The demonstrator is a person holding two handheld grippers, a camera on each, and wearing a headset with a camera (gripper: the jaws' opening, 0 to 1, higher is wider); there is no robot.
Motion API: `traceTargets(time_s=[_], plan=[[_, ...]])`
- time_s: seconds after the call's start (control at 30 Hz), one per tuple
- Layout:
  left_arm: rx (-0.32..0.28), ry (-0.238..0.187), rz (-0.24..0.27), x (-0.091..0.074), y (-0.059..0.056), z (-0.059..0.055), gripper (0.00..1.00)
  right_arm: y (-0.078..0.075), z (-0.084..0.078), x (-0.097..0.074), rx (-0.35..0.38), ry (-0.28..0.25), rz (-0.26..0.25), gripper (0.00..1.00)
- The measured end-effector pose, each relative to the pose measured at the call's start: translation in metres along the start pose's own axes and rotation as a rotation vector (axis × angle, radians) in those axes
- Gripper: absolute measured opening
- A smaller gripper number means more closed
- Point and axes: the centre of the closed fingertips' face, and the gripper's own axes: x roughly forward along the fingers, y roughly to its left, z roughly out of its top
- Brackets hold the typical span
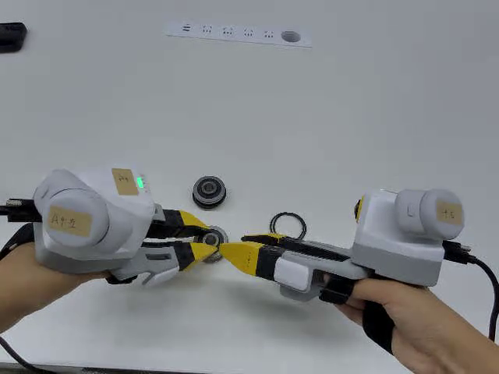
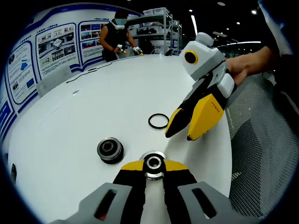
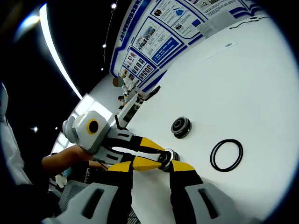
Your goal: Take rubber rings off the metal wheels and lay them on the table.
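Metal wheel (image 2: 154, 163) clamped between left gripper (image 2: 154, 169) fingers, bore faced along fingers. Right gripper (image 2: 183, 135) fingers narrowly parted, tips just beside wheel, opposite left. Freed rubber ring (image 1: 288, 225) and second wheel (image 1: 210, 191) laid on worktop (image 1: 351, 117) beyond clamped wheel.

Bright overhead light, soft shadows, fisheye edges warped.

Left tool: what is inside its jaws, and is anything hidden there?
The left tool is shut on a metal wheel; its silver face and dark hub show. The yellow jaws cover the wheel's sides and lower rim, so what is there cannot be seen.
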Motion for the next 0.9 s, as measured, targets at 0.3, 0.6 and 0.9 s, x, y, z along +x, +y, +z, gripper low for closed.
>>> traceTargets(time_s=[0.3, 0.6, 0.9], plan=[[0.001, 0.005, -0.009, 0.0, 0.002, -0.001, 0.13, -0.006, -0.005, 0.013, 0.065, 0.018, -0.012, 0.46], [-0.004, 0.004, -0.011, 0.0, 0.003, -0.002, 0.13, -0.005, 0.001, 0.018, 0.077, 0.006, 0.005, 0.47], [0.029, 0.008, -0.012, 0.001, 0.002, -0.001, 0.14, -0.009, 0.008, 0.016, 0.084, -0.016, -0.005, 0.48]])
